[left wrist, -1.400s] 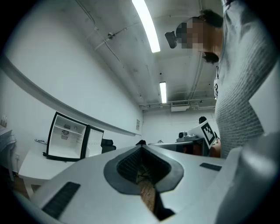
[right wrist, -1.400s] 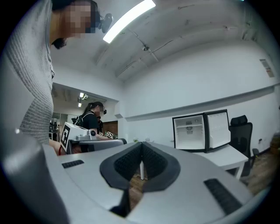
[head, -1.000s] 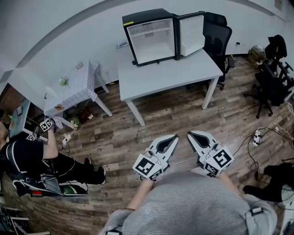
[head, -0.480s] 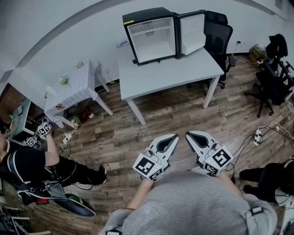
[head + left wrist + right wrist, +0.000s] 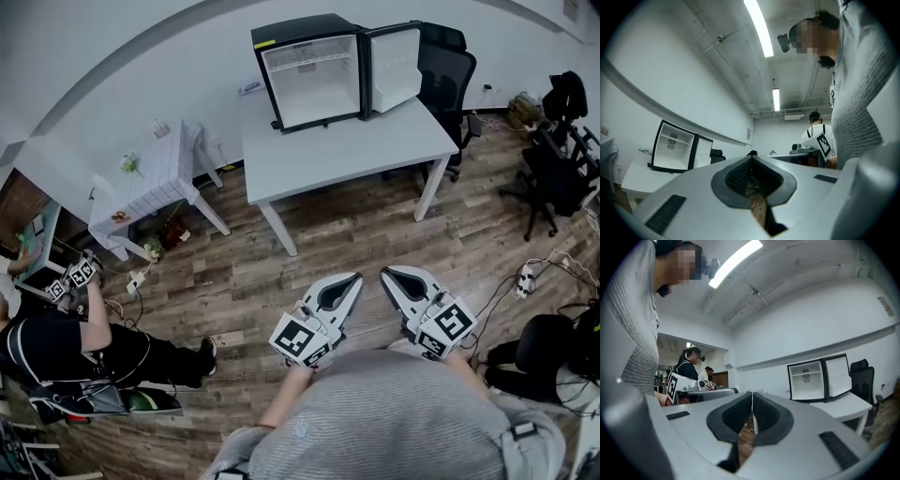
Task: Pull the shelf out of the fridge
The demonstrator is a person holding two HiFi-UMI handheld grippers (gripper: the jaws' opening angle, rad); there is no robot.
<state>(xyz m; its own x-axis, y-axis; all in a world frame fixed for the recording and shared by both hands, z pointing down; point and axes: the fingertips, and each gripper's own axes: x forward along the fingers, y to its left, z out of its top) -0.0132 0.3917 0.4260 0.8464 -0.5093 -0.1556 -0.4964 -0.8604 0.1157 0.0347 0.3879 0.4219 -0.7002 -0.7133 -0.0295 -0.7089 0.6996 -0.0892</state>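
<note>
Shelf (image 5: 305, 64) is seen seated high inside the open fridge (image 5: 314, 105) on the white table (image 5: 347, 155), far across the room. Left gripper (image 5: 354, 279) and right gripper (image 5: 385, 274) are held near, side by side over the wood floor (image 5: 272, 272), both closed tight with nothing gripped.

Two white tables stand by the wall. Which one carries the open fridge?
The larger plain table, beside the black office chair; the fridge stands at its back. The smaller table on the left bears only small items.
</note>
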